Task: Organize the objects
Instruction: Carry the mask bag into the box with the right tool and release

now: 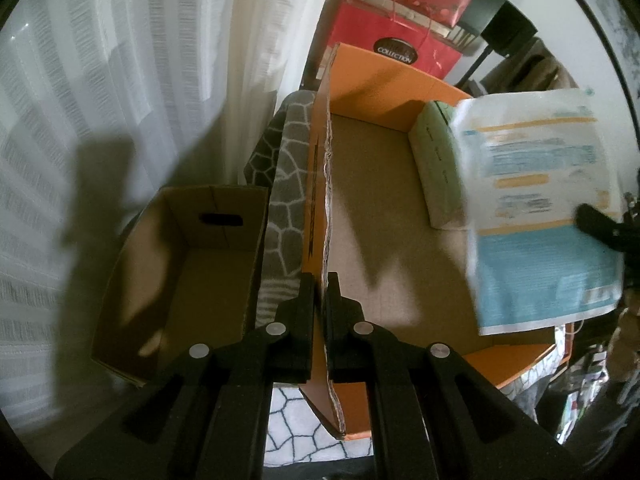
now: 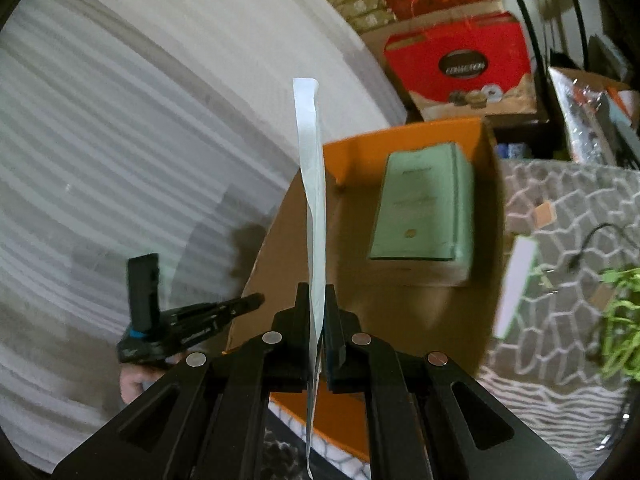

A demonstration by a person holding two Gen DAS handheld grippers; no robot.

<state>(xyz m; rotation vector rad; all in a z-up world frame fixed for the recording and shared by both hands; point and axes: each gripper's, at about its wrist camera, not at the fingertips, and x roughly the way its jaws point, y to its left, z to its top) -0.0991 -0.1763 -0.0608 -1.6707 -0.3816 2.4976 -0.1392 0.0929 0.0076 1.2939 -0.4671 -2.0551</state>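
Note:
My left gripper (image 1: pixel 320 286) is shut on the left wall (image 1: pixel 325 184) of an orange cardboard box (image 1: pixel 400 92). A pale green book (image 1: pixel 438 168) lies inside the box at its far right; it also shows in the right wrist view (image 2: pixel 424 212). My right gripper (image 2: pixel 318 296) is shut on a flat white and blue packet (image 2: pixel 312 184), seen edge-on above the box. In the left wrist view the packet (image 1: pixel 536 208) hangs over the box's right side with the right gripper's finger (image 1: pixel 600 222) on it. The left gripper also shows in the right wrist view (image 2: pixel 200 312).
A smaller brown cardboard box (image 1: pixel 192 264) with a handle slot stands left of the orange box on a grey patterned rug (image 1: pixel 284 216). White curtains (image 1: pixel 120 80) hang at left. Red gift boxes (image 1: pixel 384 36) stand behind. Green cord (image 2: pixel 620 320) and clutter lie at right.

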